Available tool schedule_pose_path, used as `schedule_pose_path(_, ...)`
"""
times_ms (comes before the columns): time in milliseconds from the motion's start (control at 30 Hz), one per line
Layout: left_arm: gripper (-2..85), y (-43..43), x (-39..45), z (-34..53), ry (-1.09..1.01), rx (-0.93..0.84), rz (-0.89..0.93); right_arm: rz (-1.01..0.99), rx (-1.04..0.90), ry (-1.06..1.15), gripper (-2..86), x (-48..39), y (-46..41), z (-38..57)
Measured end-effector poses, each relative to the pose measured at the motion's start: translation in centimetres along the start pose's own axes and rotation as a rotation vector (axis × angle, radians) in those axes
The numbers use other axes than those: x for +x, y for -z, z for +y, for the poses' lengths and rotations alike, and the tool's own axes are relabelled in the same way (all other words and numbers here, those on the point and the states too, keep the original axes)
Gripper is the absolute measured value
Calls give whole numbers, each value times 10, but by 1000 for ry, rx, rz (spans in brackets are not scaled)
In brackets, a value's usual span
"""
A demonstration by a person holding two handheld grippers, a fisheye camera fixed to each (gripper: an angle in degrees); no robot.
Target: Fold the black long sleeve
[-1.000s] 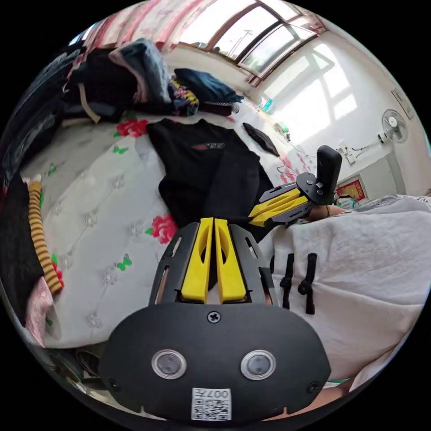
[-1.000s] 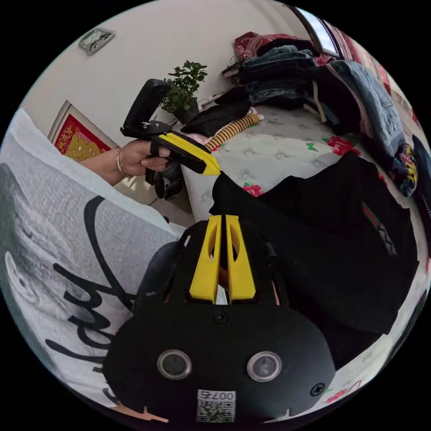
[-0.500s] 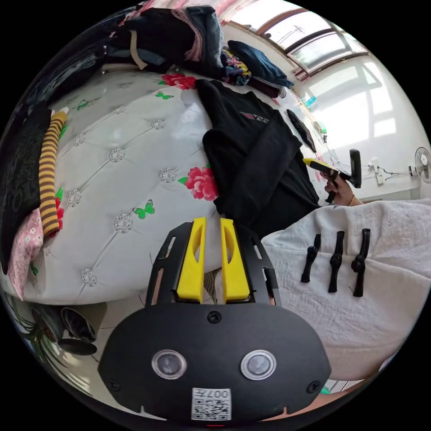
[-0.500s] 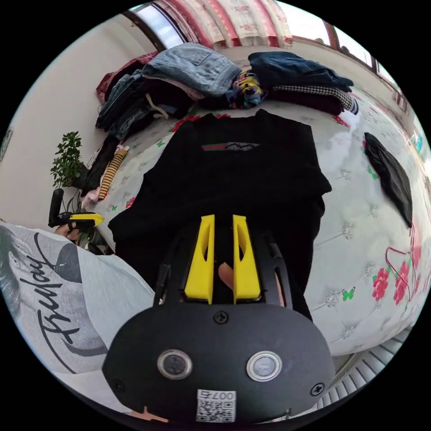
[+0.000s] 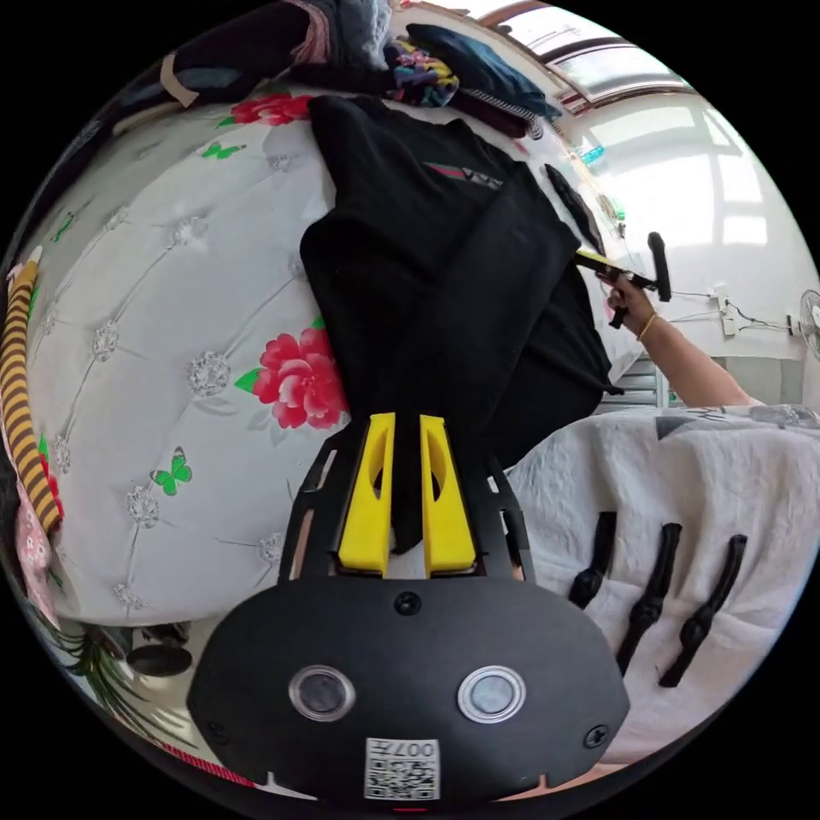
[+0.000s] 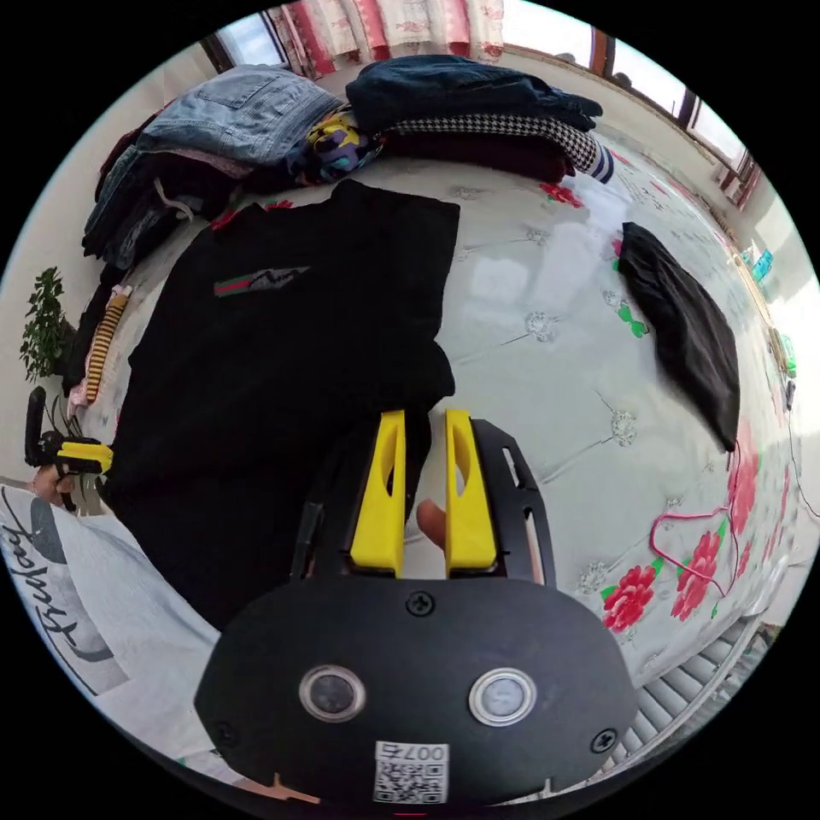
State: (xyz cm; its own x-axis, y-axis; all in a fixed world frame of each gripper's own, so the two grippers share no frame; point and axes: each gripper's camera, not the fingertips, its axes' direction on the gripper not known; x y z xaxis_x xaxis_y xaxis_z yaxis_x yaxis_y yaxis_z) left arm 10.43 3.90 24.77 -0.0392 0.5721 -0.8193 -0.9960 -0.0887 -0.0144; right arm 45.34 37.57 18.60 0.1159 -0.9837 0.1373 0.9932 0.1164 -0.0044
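Observation:
The black long sleeve (image 5: 444,256) lies flat on the white flowered bed (image 5: 171,282), one sleeve folded down across its body and its hem hanging over the near edge. My left gripper (image 5: 407,420) is at that hem, jaws slightly apart with black cloth running between them. It also appears as a small yellow tip, the left gripper (image 6: 81,455), at the shirt's lower left. My right gripper (image 6: 424,416) is open at the edge of the black long sleeve (image 6: 282,342), the cloth's edge against its left jaw. From the other side, a hand holds the right gripper (image 5: 598,260) beside the shirt.
Piles of folded clothes (image 6: 461,102) line the far side of the bed. A folded black garment (image 6: 683,333) and a red cord (image 6: 683,530) lie to the right. A striped piece (image 5: 21,376) lies at the left edge. The person's white top (image 5: 683,512) is close.
Both grippers were shut and close together a second ago. They opened, moved apart to opposite sides of the shirt, and the left one has come onto the hem.

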Motion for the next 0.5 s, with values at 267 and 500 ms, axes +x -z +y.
schedule_pose_path(267,-9,6,-9,-4,29,-27,-9,-436,130,-405,3,122,21,33)
schedule_pose_path(500,0,30,-16,25,82,93,-20,-409,162,-582,32,142,61,59)
